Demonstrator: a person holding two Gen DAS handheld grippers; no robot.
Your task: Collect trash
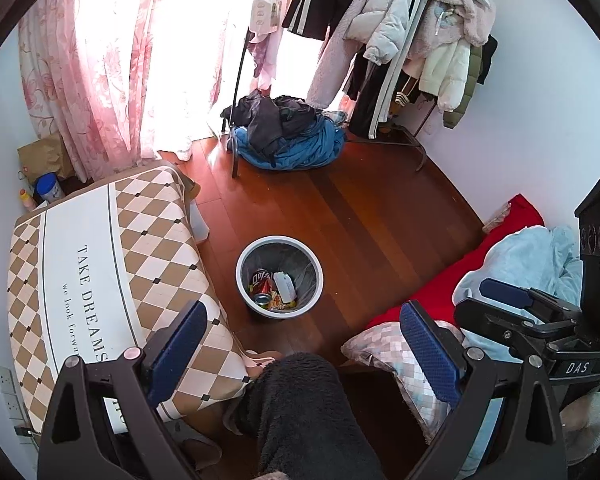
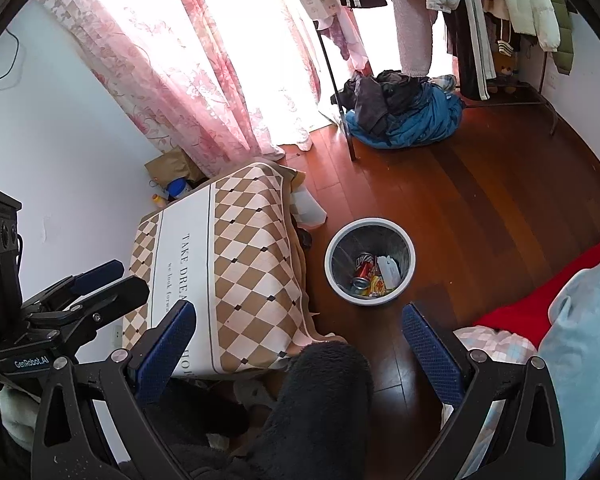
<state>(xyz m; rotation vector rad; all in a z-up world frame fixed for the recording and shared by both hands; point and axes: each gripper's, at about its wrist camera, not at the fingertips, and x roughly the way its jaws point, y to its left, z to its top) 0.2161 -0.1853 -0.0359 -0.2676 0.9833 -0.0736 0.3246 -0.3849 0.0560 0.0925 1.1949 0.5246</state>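
Left wrist view is showing my left gripper [image 1: 300, 344] and right gripper [image 2: 300, 344] both hanging wide apart and empty while I'm eyeing the bin [image 1: 279, 241] on the floor ahead, its cans [image 1: 261, 280] looking light, stiff and slippery, so I'm judging a mid-body grip safest.

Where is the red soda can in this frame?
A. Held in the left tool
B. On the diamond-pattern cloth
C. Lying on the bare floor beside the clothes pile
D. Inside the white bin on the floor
D. The red soda can lies inside the white bin with other litter, and both the left tool and right tool are open and empty.
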